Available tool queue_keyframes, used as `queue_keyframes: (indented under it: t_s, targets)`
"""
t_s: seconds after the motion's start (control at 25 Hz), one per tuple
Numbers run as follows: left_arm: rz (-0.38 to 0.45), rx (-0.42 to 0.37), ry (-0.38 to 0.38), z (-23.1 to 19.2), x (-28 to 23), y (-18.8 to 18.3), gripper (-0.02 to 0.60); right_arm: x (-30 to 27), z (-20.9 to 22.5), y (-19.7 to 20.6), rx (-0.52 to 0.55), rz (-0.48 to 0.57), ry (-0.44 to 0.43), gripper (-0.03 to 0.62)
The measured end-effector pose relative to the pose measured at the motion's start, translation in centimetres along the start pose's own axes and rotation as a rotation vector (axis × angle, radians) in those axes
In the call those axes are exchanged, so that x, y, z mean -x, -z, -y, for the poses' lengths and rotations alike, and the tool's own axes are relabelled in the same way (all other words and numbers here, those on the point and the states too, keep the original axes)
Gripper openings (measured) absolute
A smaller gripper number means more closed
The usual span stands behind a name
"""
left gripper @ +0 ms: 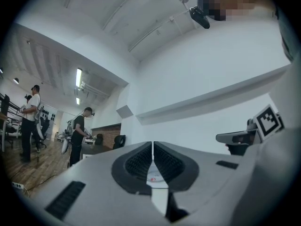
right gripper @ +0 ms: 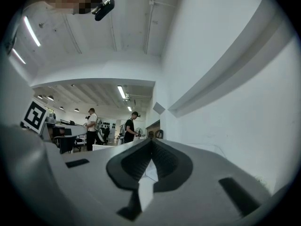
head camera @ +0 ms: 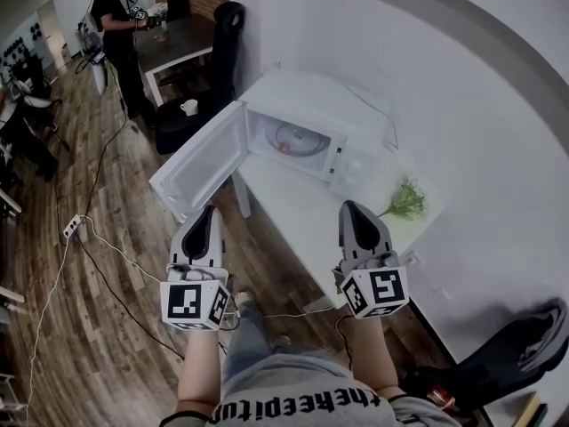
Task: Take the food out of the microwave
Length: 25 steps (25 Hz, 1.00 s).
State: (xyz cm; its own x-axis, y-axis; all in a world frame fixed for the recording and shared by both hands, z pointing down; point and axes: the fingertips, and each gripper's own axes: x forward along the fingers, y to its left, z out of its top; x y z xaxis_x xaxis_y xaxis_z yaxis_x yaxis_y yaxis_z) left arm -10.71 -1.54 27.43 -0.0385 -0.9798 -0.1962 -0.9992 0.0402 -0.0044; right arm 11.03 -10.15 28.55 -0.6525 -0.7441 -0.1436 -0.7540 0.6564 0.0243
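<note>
Looking steeply down at a white microwave [head camera: 311, 127] on a white table [head camera: 302, 207], w/ its door [head camera: 200, 163] swung wide open toward the left. Can spot the food [head camera: 284, 146] inside, a small reddish bit on a pale round plate [head camera: 293, 136] in the cavity, not taken out yet.

Holding the left gripper [head camera: 210, 210] and right gripper [head camera: 348, 207] side by side, both well short of the microwave. Left one over the wood floor [head camera: 107, 327] just below the door's edge, right one over the table's near part.

Jaws on the left gripper [left gripper: 153, 145] pressed together, nothing pinched btw them. Can just make out the plate [left gripper: 153, 177] w/ the red bit thru the notch below the tips. Same for the right gripper [right gripper: 151, 141]: closed tight, empty, pointed along the white wall [head camera: 427, 78].

Also a green sprig [head camera: 407, 200] lying on the table to the right of the microwave, near the right gripper but apart from it.

Further back: dark table [head camera: 178, 43], black chair [head camera: 227, 25], white mug [head camera: 188, 107] on sth dark, can't tell what. Standing by that dark table, a person in dark clothes [head camera: 120, 34]. Power strip [head camera: 73, 227] and cables [head camera: 98, 238] on the floor at left.
</note>
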Motion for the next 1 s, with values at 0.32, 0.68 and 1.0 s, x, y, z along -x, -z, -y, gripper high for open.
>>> queue_keyframes:
  t_s: [0.32,0.68,1.0]
  targets:
    - [0.009,0.008,0.05,-1.2,-4.6,1.5,0.014,-3.6,1.4,0.8,0.004,-0.004,0.036,0.003]
    - [-0.029,0.019,0.093,-3.9,-11.1,2.8,0.014,-9.9,2.4,1.9,0.003,-0.012,0.067,0.003]
    - [-0.052,0.027,0.165,-5.2,-16.4,4.6,0.014,-13.9,3.4,3.5,-0.01,-0.019,0.113,0.003]
